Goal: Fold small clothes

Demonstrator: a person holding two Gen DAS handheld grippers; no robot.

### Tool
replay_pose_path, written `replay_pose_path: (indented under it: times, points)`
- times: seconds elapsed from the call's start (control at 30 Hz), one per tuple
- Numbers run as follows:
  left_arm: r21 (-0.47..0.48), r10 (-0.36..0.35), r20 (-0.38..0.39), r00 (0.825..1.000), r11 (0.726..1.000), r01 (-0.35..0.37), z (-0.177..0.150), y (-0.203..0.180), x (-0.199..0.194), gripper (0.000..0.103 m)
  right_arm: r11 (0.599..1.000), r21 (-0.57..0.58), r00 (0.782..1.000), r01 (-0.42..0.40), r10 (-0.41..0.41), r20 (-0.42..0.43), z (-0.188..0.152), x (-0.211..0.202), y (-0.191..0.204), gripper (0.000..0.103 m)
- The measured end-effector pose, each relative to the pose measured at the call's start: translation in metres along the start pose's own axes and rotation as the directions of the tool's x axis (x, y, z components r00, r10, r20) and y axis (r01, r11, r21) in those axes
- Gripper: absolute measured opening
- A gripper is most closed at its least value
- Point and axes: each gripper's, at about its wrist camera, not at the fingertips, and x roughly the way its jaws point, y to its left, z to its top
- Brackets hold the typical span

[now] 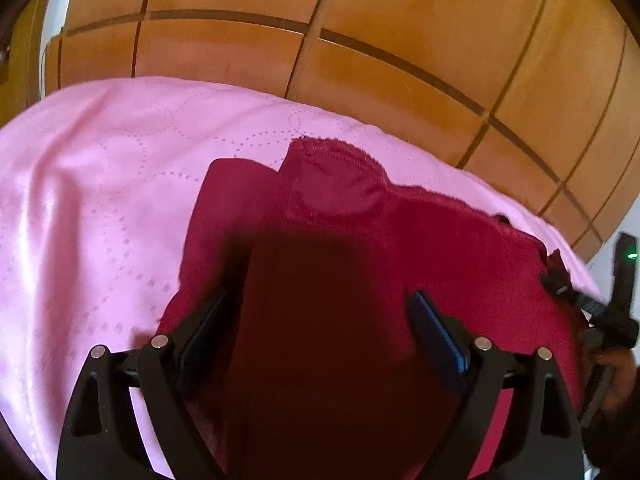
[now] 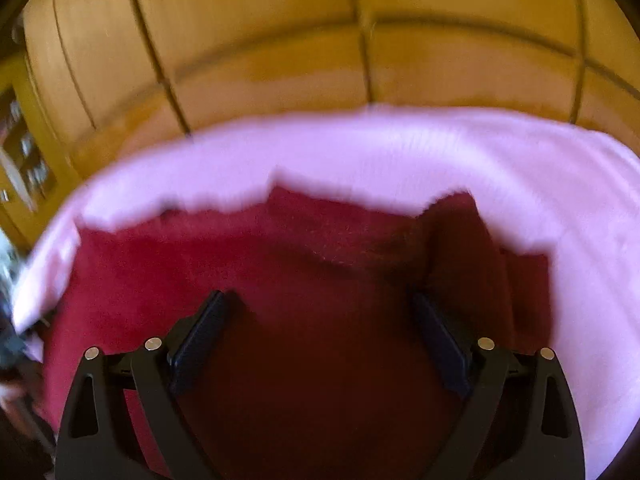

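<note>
A dark red lacy garment [image 1: 400,240] lies spread on a pink patterned cloth [image 1: 100,200]. Its scalloped lace edge points away from me. My left gripper [image 1: 320,300] is open and hovers just above the garment, with fingers [image 1: 436,332] wide apart and nothing between them. In the right wrist view the same red garment [image 2: 240,264] fills the lower half, on the pink cloth [image 2: 400,152]. My right gripper [image 2: 320,304] is open above it and holds nothing. That view is blurred by motion.
Orange-brown wooden panels [image 1: 360,40] rise behind the pink cloth; they also show in the right wrist view [image 2: 280,40]. The other gripper's black body [image 1: 616,304] and a hand sit at the right edge of the left wrist view.
</note>
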Motion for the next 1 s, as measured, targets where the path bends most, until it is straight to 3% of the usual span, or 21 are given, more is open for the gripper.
replay_pose_path:
  times: [0.1, 0.23, 0.33, 0.47, 0.5, 0.77, 0.9, 1.0]
  points:
    - [-0.019, 0.000, 0.038, 0.999, 1.000, 0.001, -0.006, 0.007, -0.018, 0.089, 0.999, -0.041, 0.999, 0.032, -0.030, 0.034, -0.005, -0.003, 0.006, 0.097]
    - [-0.090, -0.013, 0.112, 0.994, 0.996, 0.024, -0.016, 0.024, -0.049, 0.090, 1.000, -0.005, 0.998, -0.012, 0.013, 0.057, -0.006, -0.010, -0.004, 0.097]
    - [-0.091, -0.002, 0.087, 0.996, 0.996, 0.010, -0.023, 0.031, -0.057, 0.087, 1.000, -0.010, 0.998, -0.003, 0.003, 0.066, -0.008, -0.010, -0.004, 0.097]
    - [-0.069, 0.037, 0.065, 0.997, 0.997, -0.033, -0.030, 0.035, -0.060, 0.051, 1.000, -0.013, 0.997, 0.004, -0.003, 0.075, -0.008, -0.012, -0.001, 0.098]
    - [-0.074, 0.019, 0.061, 0.998, 0.997, -0.015, -0.031, 0.037, -0.062, 0.043, 1.000, -0.011, 0.997, 0.003, -0.002, 0.075, -0.007, -0.011, -0.002, 0.098]
    - [-0.106, -0.077, -0.010, 0.997, 0.992, 0.075, -0.046, 0.035, -0.062, 0.044, 0.999, 0.008, 0.995, -0.035, 0.035, 0.093, -0.009, -0.016, -0.007, 0.099]
    - [-0.043, -0.073, -0.041, 0.996, 0.997, 0.071, -0.048, 0.027, -0.066, 0.013, 0.999, 0.011, 0.995, -0.039, 0.038, 0.089, -0.008, -0.016, -0.006, 0.099]
    - [-0.085, -0.127, -0.052, 0.990, 0.989, 0.123, -0.039, 0.034, -0.081, 0.010, 0.999, 0.018, 0.998, -0.032, 0.031, 0.053, -0.003, -0.018, -0.006, 0.099]
